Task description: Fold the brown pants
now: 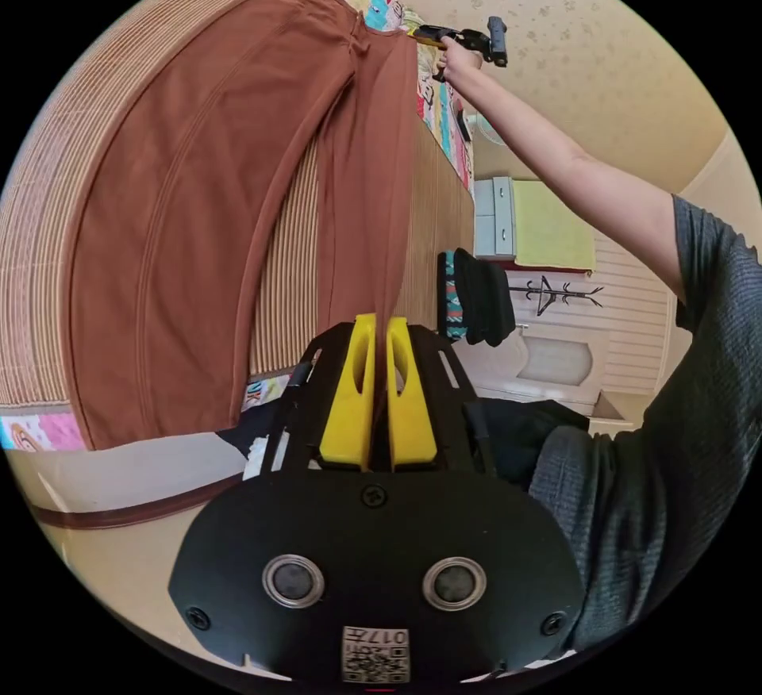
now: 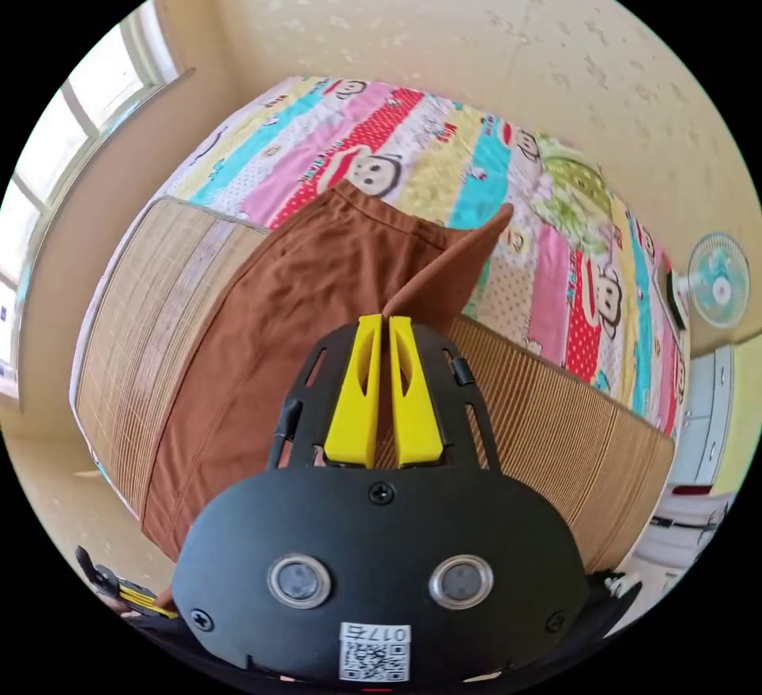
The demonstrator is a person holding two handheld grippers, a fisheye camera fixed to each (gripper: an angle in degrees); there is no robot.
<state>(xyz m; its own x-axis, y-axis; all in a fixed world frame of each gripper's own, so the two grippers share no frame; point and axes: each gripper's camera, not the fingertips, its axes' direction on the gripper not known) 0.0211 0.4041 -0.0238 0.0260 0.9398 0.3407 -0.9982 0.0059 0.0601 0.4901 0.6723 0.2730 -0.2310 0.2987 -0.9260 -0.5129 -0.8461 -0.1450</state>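
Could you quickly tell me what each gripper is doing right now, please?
Left gripper: closed on the pants, at one leg's end.
Right gripper: closed on the pants, lifting a corner.

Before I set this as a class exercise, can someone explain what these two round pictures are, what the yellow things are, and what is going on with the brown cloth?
Each picture comes from a fisheye camera riding on a hand-held tool; a person holds one tool in each hand. The yellow prongs are that tool's jaws. In the left gripper view, the left gripper has its jaws closed on the end of a leg of the brown pants. In the right gripper view, the right gripper pinches the waist end, lifting a corner. The pants lie stretched across a woven mat on a bed with a cartoon sheet. The person's arm reaches across the bed.
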